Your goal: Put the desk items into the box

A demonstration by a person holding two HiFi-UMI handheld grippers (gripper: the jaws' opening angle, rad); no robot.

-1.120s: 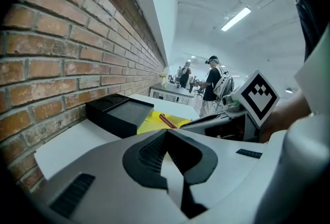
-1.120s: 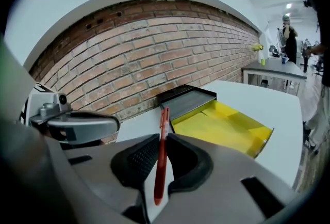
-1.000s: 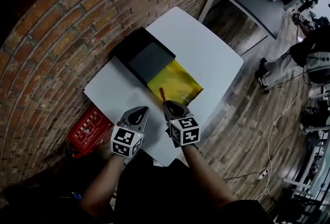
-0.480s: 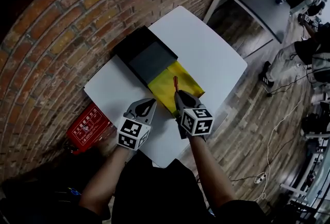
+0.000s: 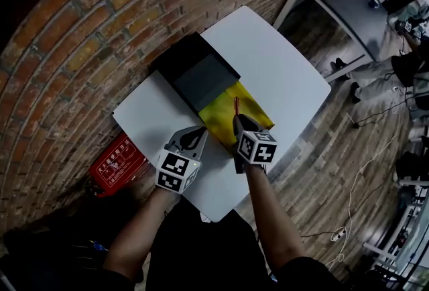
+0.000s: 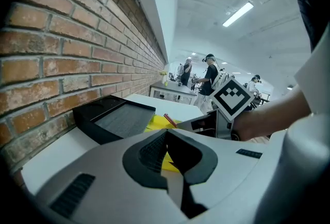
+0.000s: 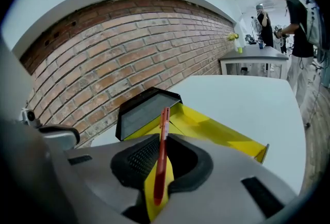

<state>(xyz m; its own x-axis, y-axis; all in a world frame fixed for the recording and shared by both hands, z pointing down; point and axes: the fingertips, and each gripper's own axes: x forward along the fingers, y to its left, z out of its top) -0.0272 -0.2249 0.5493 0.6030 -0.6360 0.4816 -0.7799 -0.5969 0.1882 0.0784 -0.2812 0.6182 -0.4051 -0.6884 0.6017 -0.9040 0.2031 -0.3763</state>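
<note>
Step in hand: carrying an item to the box. Right tongs [image 5: 238, 122] are clamped on a slim red plastic pen [image 7: 163, 140], gripped low on the barrel. The rest sticks out past the tips, pointing to the far side.

The pen sits over the near part of the open yellow cardboard box [image 5: 258, 112], not in it yet. The box is mid-counter on the white counter [image 5: 275, 62], with a black rectangular lid with a grey inner face [image 5: 198, 75] touching its far-left side.

Left tongs [image 5: 198, 133] are together with nothing between them, just left of the box's near corner.

Next, as I read it: push a bit farther and lower, tilt the pen flatter over the yellow floor, then part the right tongs. The pen is thin and round, so it's likely to roll on release.
</note>
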